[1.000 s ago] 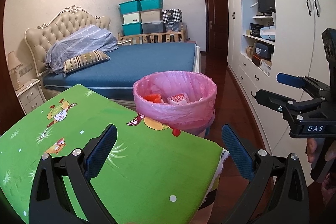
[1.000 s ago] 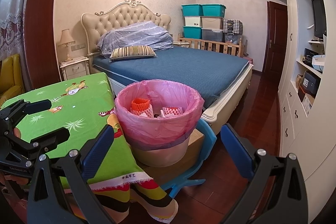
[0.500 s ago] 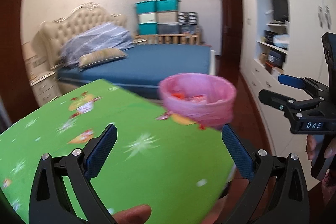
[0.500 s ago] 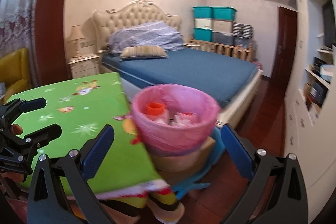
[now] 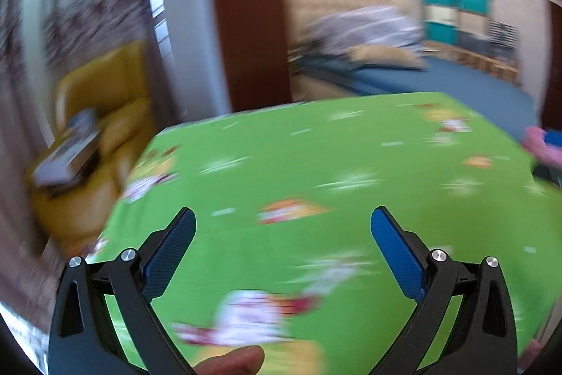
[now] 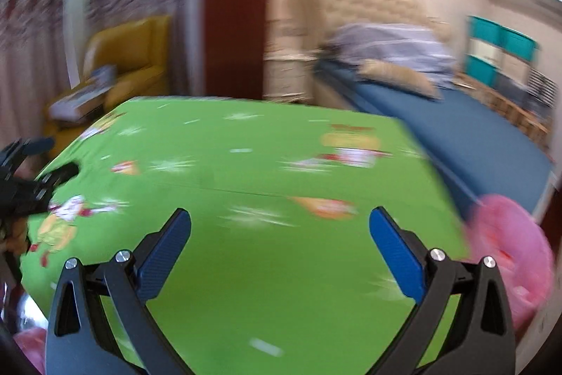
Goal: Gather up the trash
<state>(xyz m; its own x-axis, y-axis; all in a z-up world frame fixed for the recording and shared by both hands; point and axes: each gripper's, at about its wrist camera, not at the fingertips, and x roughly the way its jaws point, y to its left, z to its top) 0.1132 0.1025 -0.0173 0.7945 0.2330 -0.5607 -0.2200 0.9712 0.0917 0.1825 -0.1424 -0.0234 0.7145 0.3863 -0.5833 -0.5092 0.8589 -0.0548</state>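
The pink-lined trash bin (image 6: 509,255) sits just off the right edge of the surface, beside its near right corner in my right wrist view; in my left wrist view only a pink sliver of it (image 5: 542,150) shows past the far right edge. Motion blur keeps me from telling what lies inside it.

My right gripper (image 6: 280,236) hangs over the near part of the surface (image 6: 246,252) with its jaws wide apart and nothing between them. My left gripper (image 5: 282,238) is over the same surface, its jaws likewise spread wide and empty. A fingertip (image 5: 232,361) of my own hand shows at the bottom edge of the left wrist view.

The surface wears a green cloth printed with cartoon figures and white tufts, and I see no loose item on it, though the blur is heavy. Beyond its far right edge lies a bed (image 6: 474,136) with a blue cover, a striped pillow and a pale tufted headboard. Past the left far corner stands a yellow armchair (image 6: 130,58) with something flat resting on it. Teal storage boxes (image 6: 498,48) are stacked behind the bed.
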